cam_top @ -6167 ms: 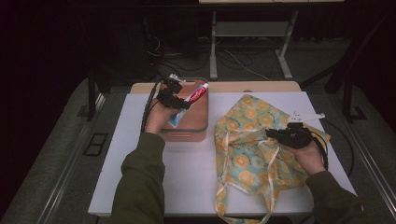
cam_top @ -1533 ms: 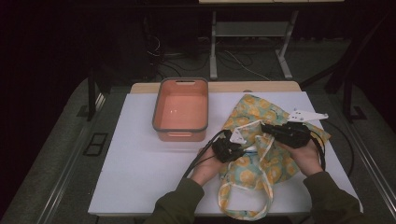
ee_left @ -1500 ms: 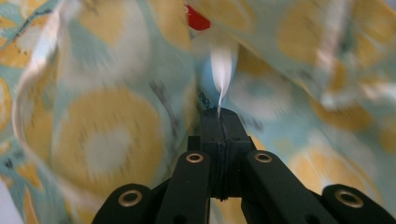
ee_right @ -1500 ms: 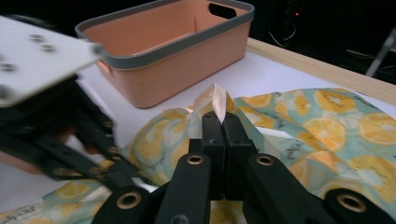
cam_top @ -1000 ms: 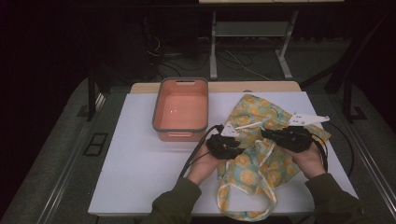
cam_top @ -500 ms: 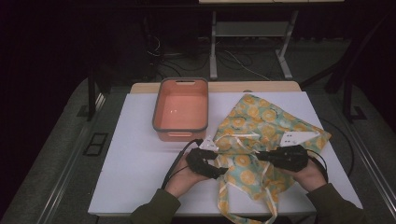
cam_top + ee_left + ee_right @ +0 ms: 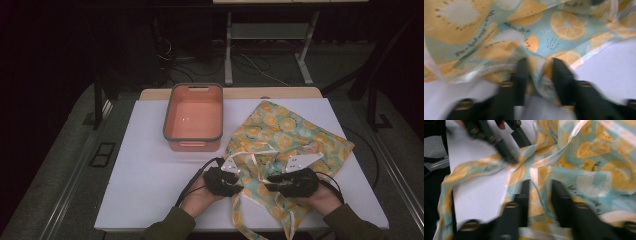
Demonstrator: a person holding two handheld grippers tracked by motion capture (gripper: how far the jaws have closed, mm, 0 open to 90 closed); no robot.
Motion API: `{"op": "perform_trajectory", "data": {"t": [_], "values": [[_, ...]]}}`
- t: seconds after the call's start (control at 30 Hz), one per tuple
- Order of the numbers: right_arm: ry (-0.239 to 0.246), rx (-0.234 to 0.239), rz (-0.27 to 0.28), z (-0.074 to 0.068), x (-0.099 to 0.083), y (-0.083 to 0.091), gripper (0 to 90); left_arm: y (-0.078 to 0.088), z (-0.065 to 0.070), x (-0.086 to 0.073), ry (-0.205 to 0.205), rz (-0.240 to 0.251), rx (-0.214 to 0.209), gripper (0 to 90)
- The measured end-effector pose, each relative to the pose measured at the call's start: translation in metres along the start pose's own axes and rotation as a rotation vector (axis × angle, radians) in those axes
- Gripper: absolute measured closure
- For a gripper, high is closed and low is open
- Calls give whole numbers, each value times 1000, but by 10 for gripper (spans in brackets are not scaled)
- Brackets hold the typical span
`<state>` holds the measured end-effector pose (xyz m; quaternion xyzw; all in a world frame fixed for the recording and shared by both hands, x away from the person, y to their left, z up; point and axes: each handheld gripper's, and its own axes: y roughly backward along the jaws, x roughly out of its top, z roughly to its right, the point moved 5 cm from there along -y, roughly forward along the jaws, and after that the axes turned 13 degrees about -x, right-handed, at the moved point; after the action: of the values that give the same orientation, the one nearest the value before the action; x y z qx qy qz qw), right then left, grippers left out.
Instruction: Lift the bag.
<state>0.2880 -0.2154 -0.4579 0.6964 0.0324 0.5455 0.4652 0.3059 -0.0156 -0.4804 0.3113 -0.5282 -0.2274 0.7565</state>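
Step in hand: gathering the mouth of the cloth bag at its near edge, one claw on each side.

Left claw: jaws have just been closing, narrow gap, a fold of the bag's hem between them. In the left claw view the cloth sits between the two black fingers; I judge it pinched, though motion blur keeps me from being sure the pads press.

Right claw: jaws have just been opening a little; cloth and a pale handle strap lie between them. Whether it grips, I cannot tell.

Bag lies flat on the white tabletop, right of the empty orange tub, just beside it but apart. Long axis runs from my near edge out toward the far right corner; mouth and straps point at me, closed bottom away.

Next move, my guess: firm both grips, then lift or spread the hem evenly so the mouth opens without twisting.
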Motion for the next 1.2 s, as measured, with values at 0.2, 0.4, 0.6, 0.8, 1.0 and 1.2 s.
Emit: {"op": "perform_trajectory", "data": {"t": [0.2,0.4,0.6,0.8,1.0,1.2], "values": [[0,26,-30,-17,-12,5,402,10,-6,-2,22,22,6,891],[38,16,-85,-33,-26,2,298,32,-16,-5,64,80,38,893],[147,-49,-124,-40,-30,-4,402,44,-23,-12,93,101,64,894],[140,-82,-118,-31,-30,-2,794,51,-26,-11,106,126,76,894],[88,-101,-107,-17,-28,0,875,57,-28,-11,116,160,72,893],[44,-139,-24,4,-16,8,881,63,-31,-5,117,215,74,894]]}}
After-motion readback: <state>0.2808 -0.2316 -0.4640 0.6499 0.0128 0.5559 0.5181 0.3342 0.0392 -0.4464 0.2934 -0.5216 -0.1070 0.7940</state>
